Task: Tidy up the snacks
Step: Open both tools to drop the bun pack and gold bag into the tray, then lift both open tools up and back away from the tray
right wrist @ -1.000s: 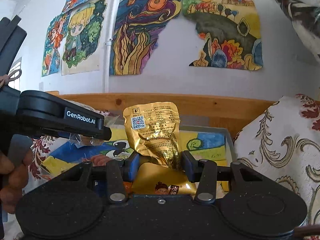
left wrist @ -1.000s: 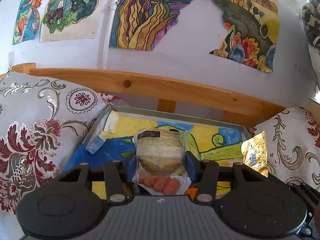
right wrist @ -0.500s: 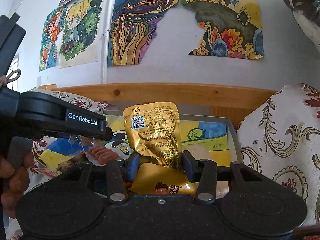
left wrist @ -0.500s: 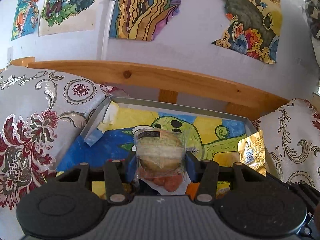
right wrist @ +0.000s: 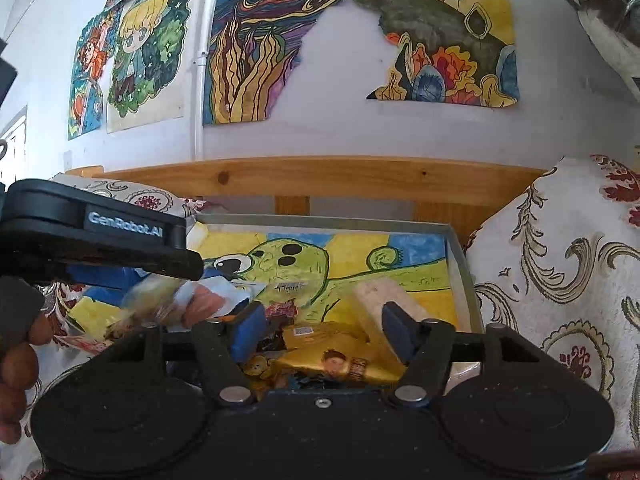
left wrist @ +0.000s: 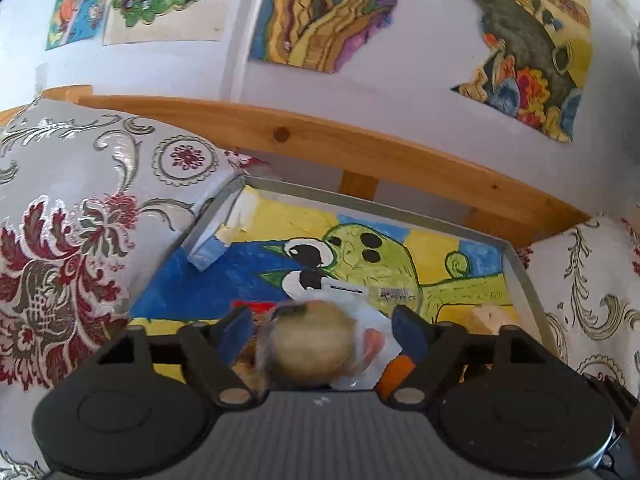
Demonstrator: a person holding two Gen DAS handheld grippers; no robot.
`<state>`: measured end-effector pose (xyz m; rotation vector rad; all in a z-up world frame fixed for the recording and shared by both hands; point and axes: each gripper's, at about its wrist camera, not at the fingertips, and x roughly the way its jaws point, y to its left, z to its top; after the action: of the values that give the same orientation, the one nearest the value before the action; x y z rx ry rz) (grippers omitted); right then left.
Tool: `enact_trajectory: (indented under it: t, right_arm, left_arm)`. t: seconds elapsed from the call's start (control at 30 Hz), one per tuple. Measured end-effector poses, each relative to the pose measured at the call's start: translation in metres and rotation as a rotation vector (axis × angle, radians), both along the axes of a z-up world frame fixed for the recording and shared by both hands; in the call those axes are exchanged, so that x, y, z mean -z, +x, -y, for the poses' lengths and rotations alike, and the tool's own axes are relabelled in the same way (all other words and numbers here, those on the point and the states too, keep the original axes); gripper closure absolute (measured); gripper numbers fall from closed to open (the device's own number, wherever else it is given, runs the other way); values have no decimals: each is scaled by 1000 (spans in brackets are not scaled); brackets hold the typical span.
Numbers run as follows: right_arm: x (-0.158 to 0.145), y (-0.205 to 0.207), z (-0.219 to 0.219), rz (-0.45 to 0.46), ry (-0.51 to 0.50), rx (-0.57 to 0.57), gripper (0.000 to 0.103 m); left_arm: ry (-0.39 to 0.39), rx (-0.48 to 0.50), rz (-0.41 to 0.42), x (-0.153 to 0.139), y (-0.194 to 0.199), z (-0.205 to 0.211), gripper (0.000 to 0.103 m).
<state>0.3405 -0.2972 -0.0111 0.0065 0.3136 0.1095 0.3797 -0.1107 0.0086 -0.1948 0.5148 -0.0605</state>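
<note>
A grey metal tray (left wrist: pixel 360 201) with a green cartoon painted on its floor sits between two cushions. My left gripper (left wrist: pixel 324 326) is open just above the tray's near end. A clear packet with a round bread and sausages (left wrist: pixel 312 344) shows blurred between and below its spread fingers, loose from both pads. In the right wrist view the same packet (right wrist: pixel 160 300) is under the left gripper's black body (right wrist: pixel 100 236). My right gripper (right wrist: pixel 322 330) is open too. A gold snack packet (right wrist: pixel 332 340) lies flat in the tray (right wrist: pixel 320 221) beneath it, untouched.
A pale bar-shaped snack (right wrist: pixel 380 300) and several small wrappers lie at the tray's near right. Patterned cushions (left wrist: pixel 80 240) (right wrist: pixel 560 280) press against both sides of the tray. A wooden rail (left wrist: pixel 360 148) and a wall with paintings stand behind. A hand (right wrist: pixel 16 360) holds the left gripper.
Both grippers opened. The bread packet slipped down out of the left fingers, and the gold packet left the right fingers and dropped flat into the tray.
</note>
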Motion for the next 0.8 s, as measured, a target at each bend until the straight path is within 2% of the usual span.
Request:
enact_trajectory:
  t: [0.2, 0.3, 0.53, 0.8]
  right_arm:
    - [-11, -13, 0, 21, 20, 28, 19]
    - [-18, -24, 0, 31, 31, 45, 13]
    - [-33, -65, 3, 56, 23, 66, 1]
    - [-46, -106, 0, 32, 45, 95, 1]
  left_arm:
    - [-12, -42, 33, -9, -21, -13, 4]
    - [4, -61, 61, -13, -36, -20, 1]
    - [18, -83, 98, -19, -75, -37, 1]
    - [14, -111, 86, -16, -123, -59, 1]
